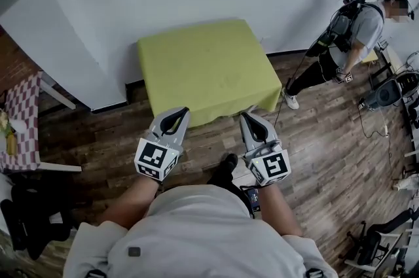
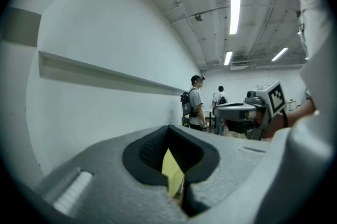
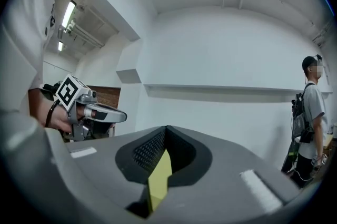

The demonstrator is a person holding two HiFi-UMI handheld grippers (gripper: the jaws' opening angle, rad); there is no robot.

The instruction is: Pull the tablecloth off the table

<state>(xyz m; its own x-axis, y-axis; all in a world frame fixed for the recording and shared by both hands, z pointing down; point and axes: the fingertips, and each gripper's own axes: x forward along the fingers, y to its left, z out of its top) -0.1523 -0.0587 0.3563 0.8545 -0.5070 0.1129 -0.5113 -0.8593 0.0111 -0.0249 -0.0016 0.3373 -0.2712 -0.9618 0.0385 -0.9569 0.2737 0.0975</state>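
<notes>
The yellow-green tablecloth (image 1: 203, 64) is spread over the table, hiding it. The left gripper (image 1: 178, 113) and right gripper (image 1: 250, 118) are each clamped on its near hem. The pull likely goes best with both drawing back evenly and level, keeping the hem taut.

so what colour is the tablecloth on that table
Plain yellow-green, no pattern. The tablecloth shows best in the head view.
</notes>
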